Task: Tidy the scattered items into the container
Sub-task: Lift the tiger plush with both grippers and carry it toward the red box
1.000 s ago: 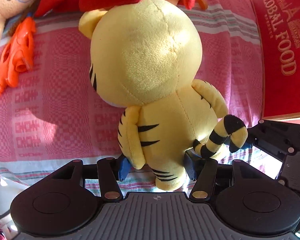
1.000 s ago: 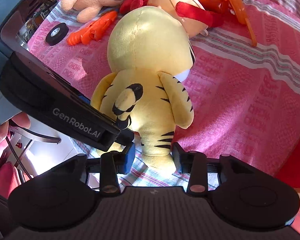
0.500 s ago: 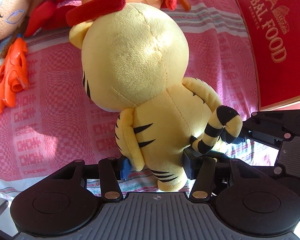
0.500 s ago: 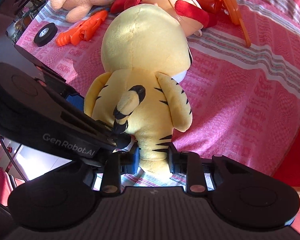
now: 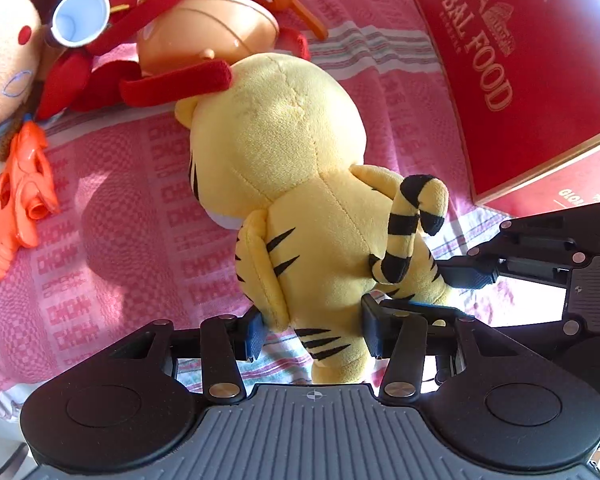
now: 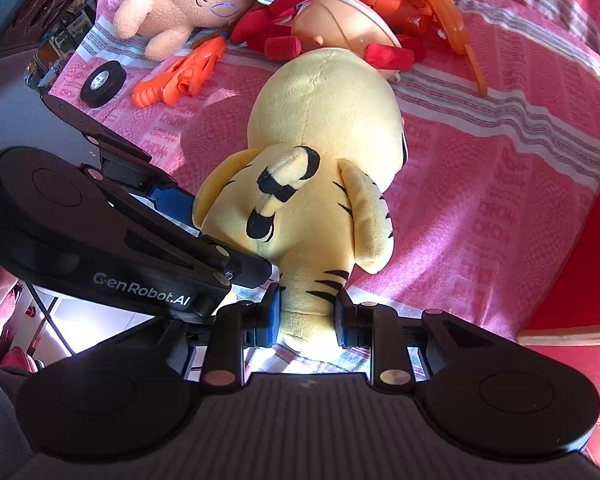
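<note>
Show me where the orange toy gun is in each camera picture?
Left wrist view: the orange toy gun lies at the far left edge on the pink cloth, left of the yellow tiger plush.
Right wrist view: the gun lies at upper left, beside a black wheel.
Shared landmark: the tiger plush, middle of both pictures.

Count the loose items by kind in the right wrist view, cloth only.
Plush toys: 2, yellow tiger plush and peach plush
Orange toy pistol: 1
Black wheel: 1
Red-and-orange toy pile: too tangled to count
Total countable: 4
</note>
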